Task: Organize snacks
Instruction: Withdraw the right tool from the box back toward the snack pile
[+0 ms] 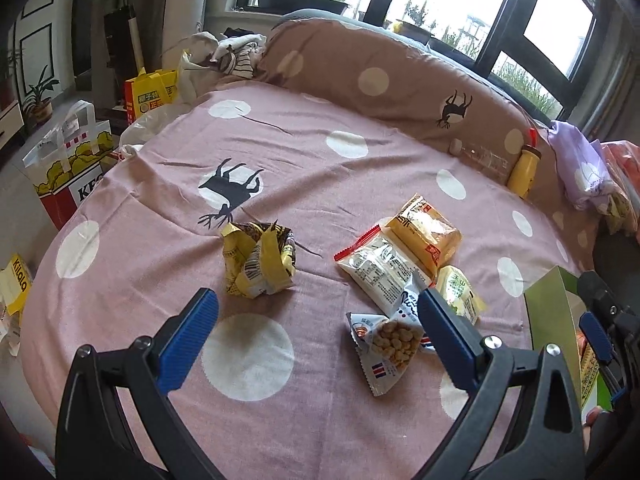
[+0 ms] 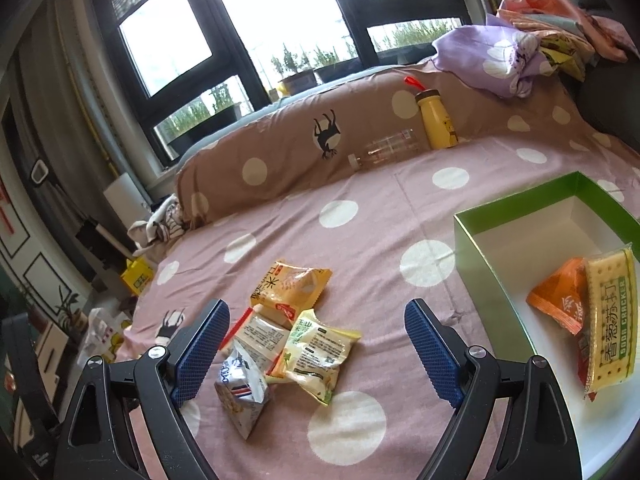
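Snack packets lie on a pink dotted bedsheet point(image 1: 160, 208). In the left wrist view a crumpled yellow packet point(image 1: 258, 258) lies just ahead of my open, empty left gripper point(image 1: 316, 304). To its right lies a cluster: an orange packet point(image 1: 426, 232), a white packet point(image 1: 380, 272), a green-yellow packet point(image 1: 460, 290) and a clear puffs packet point(image 1: 390, 346). My right gripper point(image 2: 318, 316) is open and empty above the same cluster point(image 2: 292, 332). A green box point(image 2: 480, 256) at the right holds a soda cracker pack point(image 2: 612, 316) and an orange packet point(image 2: 558, 296).
A brown dotted bolster point(image 1: 380, 76) lines the far edge, with a yellow bottle point(image 1: 524, 168) and a clear bottle point(image 2: 386, 148) lying against it. Crumpled cloth point(image 2: 500, 56) sits at the far right. A KFC bag point(image 1: 68, 168) and other bags stand beside the bed on the left.
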### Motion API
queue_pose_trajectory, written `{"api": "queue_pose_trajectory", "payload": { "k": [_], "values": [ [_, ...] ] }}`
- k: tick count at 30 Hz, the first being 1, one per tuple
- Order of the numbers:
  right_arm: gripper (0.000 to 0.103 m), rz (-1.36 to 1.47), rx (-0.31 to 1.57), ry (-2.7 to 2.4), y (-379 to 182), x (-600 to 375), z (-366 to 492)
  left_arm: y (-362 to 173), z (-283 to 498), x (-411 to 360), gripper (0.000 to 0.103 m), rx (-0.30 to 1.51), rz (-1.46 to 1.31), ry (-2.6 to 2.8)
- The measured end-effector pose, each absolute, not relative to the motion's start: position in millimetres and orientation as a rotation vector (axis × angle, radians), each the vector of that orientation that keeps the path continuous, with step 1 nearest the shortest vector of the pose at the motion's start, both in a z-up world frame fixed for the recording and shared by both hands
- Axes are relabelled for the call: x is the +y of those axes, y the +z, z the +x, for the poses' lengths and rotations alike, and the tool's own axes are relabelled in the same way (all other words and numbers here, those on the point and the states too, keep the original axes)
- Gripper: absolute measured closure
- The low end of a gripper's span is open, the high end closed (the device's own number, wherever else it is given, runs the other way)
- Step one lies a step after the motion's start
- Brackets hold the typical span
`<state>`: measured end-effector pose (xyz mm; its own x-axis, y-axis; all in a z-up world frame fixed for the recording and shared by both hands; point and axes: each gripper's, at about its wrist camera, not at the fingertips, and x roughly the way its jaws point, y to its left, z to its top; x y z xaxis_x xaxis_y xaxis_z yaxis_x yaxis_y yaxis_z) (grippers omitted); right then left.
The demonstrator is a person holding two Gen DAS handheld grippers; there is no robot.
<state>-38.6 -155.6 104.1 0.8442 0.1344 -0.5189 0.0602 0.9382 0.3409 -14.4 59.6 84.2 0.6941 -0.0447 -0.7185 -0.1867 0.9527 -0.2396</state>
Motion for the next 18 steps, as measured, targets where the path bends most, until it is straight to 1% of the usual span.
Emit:
{"api": "queue_pose_trajectory", "payload": {
  "k": [6, 13, 18],
  "values": [
    [0.014, 0.364, 0.572, 0.027, 103.3, -157.8, -37.6, 82.3, -19.5, 56.2, 0.003, 0.765, -0.277, 0.148],
    [0.014, 0.347, 0.573, 0.008, 103.0, -156.3, -37.9, 83.5, -22.6, 62.2, 0.003, 0.718, -0.342, 0.111],
    [0.014, 0.345, 0.588, -0.011, 99.8, -156.5, -35.5, 82.3, -21.8, 61.3, 0.003, 0.716, -0.282, 0.151]
  ]
}}
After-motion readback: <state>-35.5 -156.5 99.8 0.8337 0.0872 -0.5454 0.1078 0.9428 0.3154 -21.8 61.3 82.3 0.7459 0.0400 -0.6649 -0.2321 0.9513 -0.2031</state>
